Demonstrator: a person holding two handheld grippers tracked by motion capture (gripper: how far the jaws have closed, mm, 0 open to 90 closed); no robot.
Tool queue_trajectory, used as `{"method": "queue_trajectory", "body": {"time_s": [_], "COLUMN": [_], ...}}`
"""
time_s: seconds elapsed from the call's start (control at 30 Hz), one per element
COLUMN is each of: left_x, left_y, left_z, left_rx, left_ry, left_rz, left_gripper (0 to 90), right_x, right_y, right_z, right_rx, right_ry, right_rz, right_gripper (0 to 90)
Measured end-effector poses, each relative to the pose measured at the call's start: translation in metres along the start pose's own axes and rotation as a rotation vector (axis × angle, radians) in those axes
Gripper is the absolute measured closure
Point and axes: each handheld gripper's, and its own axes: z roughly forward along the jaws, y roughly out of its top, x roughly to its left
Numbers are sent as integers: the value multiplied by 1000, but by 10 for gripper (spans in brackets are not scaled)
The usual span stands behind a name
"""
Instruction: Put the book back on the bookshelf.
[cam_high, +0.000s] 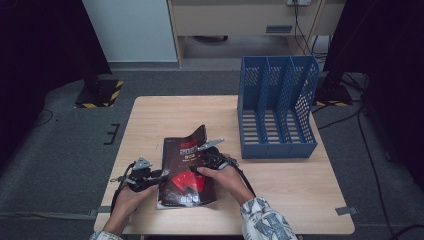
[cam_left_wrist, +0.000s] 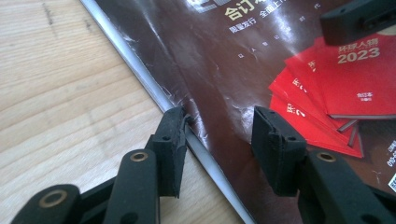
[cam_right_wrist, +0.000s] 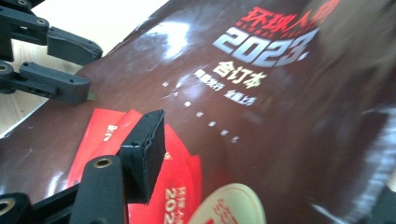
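The work in hand looks like getting a grip on the glossy dark-brown magazine with red booklets printed on its cover (cam_high: 187, 172), which lies on the near middle of the pale wooden table (cam_high: 280, 185), probably so that it can be lifted and filed.

At the left, the left gripper (cam_high: 161, 175) sits low at the magazine's left edge. In the left gripper view its jaws stand partly open and astride that edge: one pad rests on the bare wood against the pages' side, the other hovers over the cover (cam_left_wrist: 215, 84), and neither presses, so nothing is held. The cover is creased just where the pad meets it.

In the middle, the right gripper (cam_high: 196, 169) reaches over the cover from the right. One jaw shows in the right gripper view, above the red print; the other is out of frame, so I cannot tell whether it grips anything. The magazine's far right corner (cam_high: 200, 131) curls up off the table.

The next move, I judge, calls for working a left pad under the page edge and closing on it without tearing the cover.

To the right and farther back stands the blue perforated plastic file rack with three slots (cam_high: 278, 107), well apart from the magazine. Bare table lies between them, leaving open room to carry it across; the rack's low front lip is the edge to clear.
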Motion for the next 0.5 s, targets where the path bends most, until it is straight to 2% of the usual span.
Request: {"method": "queue_trajectory", "body": {"time_s": [0.1, 0.3, 0.5], "left_x": [-1, -4, -4], "left_y": [1, 3, 6], "left_z": [2, 4, 7], "left_rx": [1, -1, 2], "left_ry": [-1, -8, 0], "left_rz": [8, 2, 9], "left_gripper": [537, 521, 524], "right_x": [-1, -6, -6], "right_y": [-1, -3, -2], "right_z": [2, 2, 2], "right_rx": [22, 23, 22], "right_ry": [-18, -57, -77], "right_rz": [7, 0, -13], "right_gripper": [438, 545, 557]}}
